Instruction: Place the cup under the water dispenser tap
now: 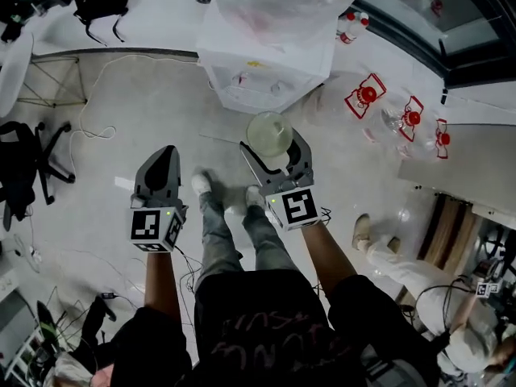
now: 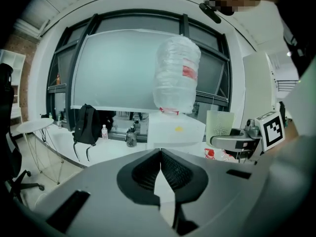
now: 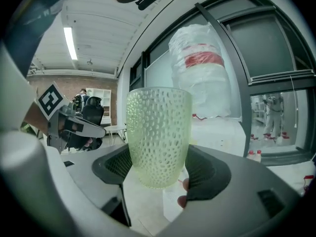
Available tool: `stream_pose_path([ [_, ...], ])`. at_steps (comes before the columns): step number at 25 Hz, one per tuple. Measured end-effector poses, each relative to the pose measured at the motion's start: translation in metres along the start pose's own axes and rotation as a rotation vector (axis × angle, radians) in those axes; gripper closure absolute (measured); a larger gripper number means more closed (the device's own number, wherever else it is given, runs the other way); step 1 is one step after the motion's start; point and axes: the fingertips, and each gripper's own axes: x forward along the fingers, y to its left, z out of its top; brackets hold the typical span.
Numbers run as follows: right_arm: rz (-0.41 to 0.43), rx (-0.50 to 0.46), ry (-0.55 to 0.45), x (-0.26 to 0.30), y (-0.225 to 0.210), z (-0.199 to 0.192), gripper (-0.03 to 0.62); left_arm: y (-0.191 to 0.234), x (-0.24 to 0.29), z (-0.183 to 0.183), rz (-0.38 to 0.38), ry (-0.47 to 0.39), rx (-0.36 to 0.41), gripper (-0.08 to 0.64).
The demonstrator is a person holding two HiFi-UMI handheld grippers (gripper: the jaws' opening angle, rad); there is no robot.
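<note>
I note the right tool (image 3: 159, 171) pinching a pale green, dimpled translucent cup (image 3: 158, 132) by its lower half, one pad on either side, with the cup upright and its rim uppermost. In the head view it hangs above the light floor (image 1: 121, 111), just in front of the white water dispenser (image 1: 270, 75) and apart from its front face. A large clear plastic bottle (image 2: 177, 75) stands inverted on the dispenser. The left tool (image 2: 160, 157) has its jaws pressed together with nothing between them; it is held level with the right one, well apart to its left.
</note>
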Motion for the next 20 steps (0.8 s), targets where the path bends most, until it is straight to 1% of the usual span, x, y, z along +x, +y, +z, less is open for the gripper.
stream_pose_path([
  [2,-0.019,0.006,-0.012,0.010,0.000,-0.009,0.255,0.009,0.011,-0.011,-0.013,0.008,-0.014,0.545],
  [5,-0.015,0.045,0.065,0.022,0.004,-0.044,0.255,0.024,0.030,-0.028,-0.025,0.012,-0.019,0.545],
  [7,-0.016,0.050,0.085,0.031,0.006,-0.064,0.255,0.034,0.042,-0.041,-0.023,0.013,-0.025,0.545],
  [9,-0.028,0.046,0.064,0.041,0.005,-0.076,0.255,0.041,0.051,-0.055,-0.024,0.013,-0.032,0.545],
  [14,-0.050,0.061,0.086,0.059,0.001,-0.121,0.255,0.051,0.067,-0.089,-0.024,0.019,-0.014,0.545],
  [20,-0.088,0.060,0.064,0.091,-0.016,-0.168,0.255,0.075,0.091,-0.137,-0.002,0.012,-0.043,0.545],
])
